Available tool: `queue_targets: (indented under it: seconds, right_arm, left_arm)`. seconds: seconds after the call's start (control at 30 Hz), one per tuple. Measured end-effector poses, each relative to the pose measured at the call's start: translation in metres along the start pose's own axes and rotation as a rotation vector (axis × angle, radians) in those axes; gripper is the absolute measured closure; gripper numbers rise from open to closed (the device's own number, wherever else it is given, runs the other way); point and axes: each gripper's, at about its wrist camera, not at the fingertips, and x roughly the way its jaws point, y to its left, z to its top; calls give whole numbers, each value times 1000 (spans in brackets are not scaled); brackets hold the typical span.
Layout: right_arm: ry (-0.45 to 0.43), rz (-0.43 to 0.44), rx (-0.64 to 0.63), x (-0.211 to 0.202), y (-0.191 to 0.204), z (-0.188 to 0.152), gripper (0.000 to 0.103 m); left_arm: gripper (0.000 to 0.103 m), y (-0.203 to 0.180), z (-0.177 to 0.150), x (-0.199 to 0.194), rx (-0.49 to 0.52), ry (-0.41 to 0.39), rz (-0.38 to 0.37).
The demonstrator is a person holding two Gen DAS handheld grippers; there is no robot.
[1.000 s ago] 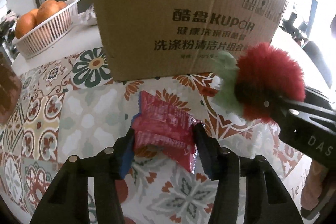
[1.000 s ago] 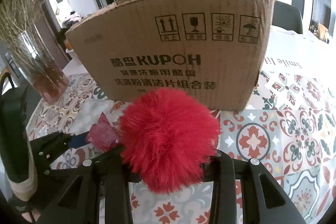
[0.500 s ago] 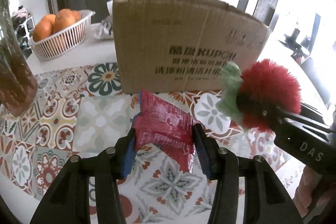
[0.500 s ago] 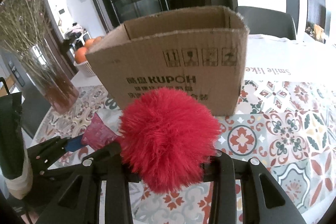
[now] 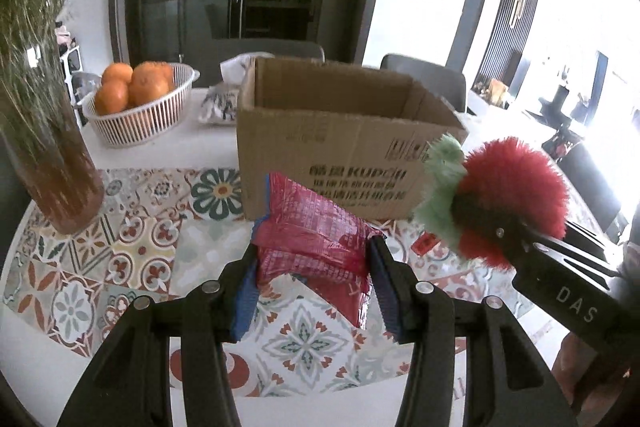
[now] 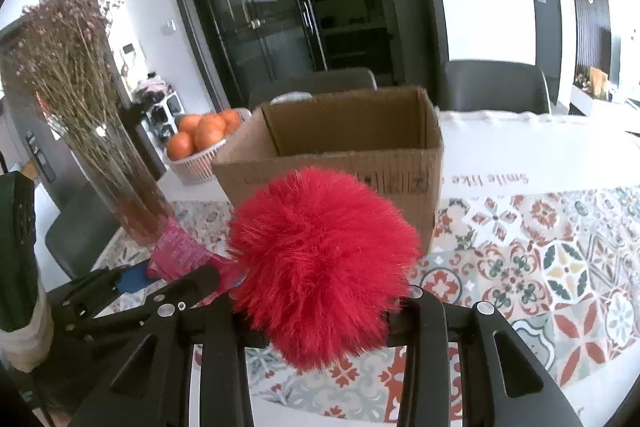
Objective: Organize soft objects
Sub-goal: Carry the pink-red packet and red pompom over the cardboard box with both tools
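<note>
My left gripper (image 5: 312, 267) is shut on a red plastic packet (image 5: 316, 239) and holds it above the tiled tablecloth, short of the open cardboard box (image 5: 340, 139). My right gripper (image 6: 320, 303) is shut on a fluffy red pompom (image 6: 320, 259) with a green tuft (image 5: 440, 187), also held up in front of the box (image 6: 340, 147). In the left wrist view the right gripper (image 5: 516, 239) is to the right of the packet. In the right wrist view the left gripper (image 6: 132, 279) with the packet (image 6: 180, 255) is at lower left.
A white basket of oranges (image 5: 136, 99) stands behind the box on the left. A glass vase of dried flowers (image 5: 44, 131) stands at the left edge of the table. Dark chairs (image 6: 492, 87) stand behind the table. A small red item (image 5: 424, 247) lies by the box.
Both grippers have risen with their objects. The box's open top and inside now show where only its front wall showed before.
</note>
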Motion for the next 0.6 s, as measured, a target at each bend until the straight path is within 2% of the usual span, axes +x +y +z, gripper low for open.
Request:
queue_targets:
  seconds: [0.6]
  right_arm:
    - [-90,-26,-15,-53,23,43,65]
  left_arm:
    - [53,-5,47,-61,-9,-101,2]
